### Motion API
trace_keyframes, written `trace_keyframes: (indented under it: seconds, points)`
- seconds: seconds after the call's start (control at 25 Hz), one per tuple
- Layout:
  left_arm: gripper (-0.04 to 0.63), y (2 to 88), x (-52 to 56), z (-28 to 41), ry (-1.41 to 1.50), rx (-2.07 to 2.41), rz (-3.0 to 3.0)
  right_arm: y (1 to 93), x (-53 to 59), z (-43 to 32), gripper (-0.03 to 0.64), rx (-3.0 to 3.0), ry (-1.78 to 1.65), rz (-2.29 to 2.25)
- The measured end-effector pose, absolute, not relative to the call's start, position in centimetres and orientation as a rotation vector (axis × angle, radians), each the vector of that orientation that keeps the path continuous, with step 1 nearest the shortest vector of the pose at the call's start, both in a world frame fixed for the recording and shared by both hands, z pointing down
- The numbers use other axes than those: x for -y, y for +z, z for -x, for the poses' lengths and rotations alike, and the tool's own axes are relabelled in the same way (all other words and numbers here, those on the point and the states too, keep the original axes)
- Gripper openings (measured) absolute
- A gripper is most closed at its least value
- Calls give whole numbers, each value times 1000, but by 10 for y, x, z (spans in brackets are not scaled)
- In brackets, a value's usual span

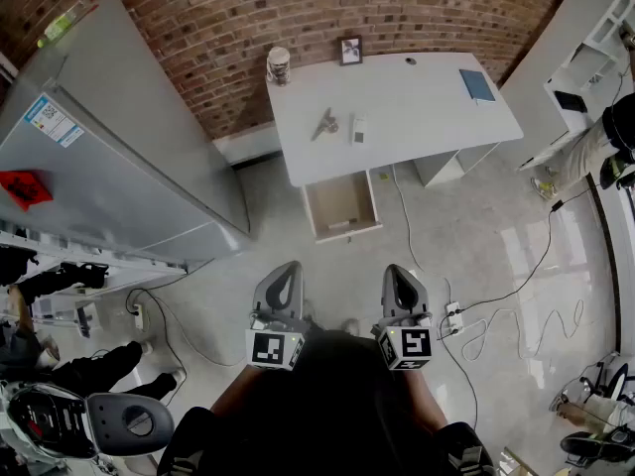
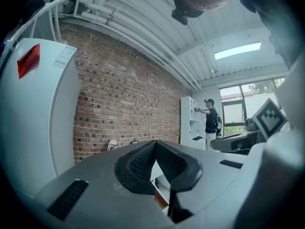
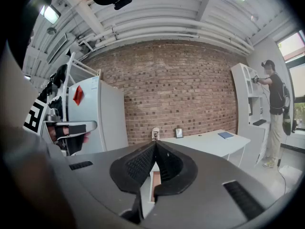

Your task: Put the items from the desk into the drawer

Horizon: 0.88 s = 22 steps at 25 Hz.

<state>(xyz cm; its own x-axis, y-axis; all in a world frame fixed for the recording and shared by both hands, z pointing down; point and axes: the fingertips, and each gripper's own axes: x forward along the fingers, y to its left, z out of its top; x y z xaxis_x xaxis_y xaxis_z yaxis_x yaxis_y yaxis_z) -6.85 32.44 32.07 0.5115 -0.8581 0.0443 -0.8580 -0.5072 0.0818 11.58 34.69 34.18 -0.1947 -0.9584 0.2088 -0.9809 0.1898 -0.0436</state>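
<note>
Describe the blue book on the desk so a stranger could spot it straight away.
Find the white desk against the red brick wall. The thin blue rectangular book lies flat, on its own, near the desk's right end. It is the only blue thing on the desktop.

Head view sits up high, looking steeply down at the floor [image 1: 476, 226], with the desk [image 1: 397, 97] well ahead against the brick wall [image 1: 298, 8]. Both gripper views look low along their own jaws (roughly level) from far back, sharing that wall and the fridge [image 3: 102, 113].
</note>
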Motion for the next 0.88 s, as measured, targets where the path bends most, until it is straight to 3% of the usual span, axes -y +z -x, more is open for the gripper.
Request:
trace_keyframes:
  seconds: [0.52, 0.6, 0.68, 0.88]
  points:
    - [2, 323, -329, 72, 8, 1498, -2644, 343, -352, -110, 2, 2343, 270, -1905]
    - [2, 324, -328, 72, 2, 1498, -2641, 344, -351, -109, 37, 2355, 284, -1907]
    - [2, 323, -328, 74, -4, 1499, -2639, 344, -349, -108, 122, 2362, 296, -1900]
    - [2, 326, -325, 78, -9, 1491, -2634, 345, -348, -103, 123, 2347, 297, -1898]
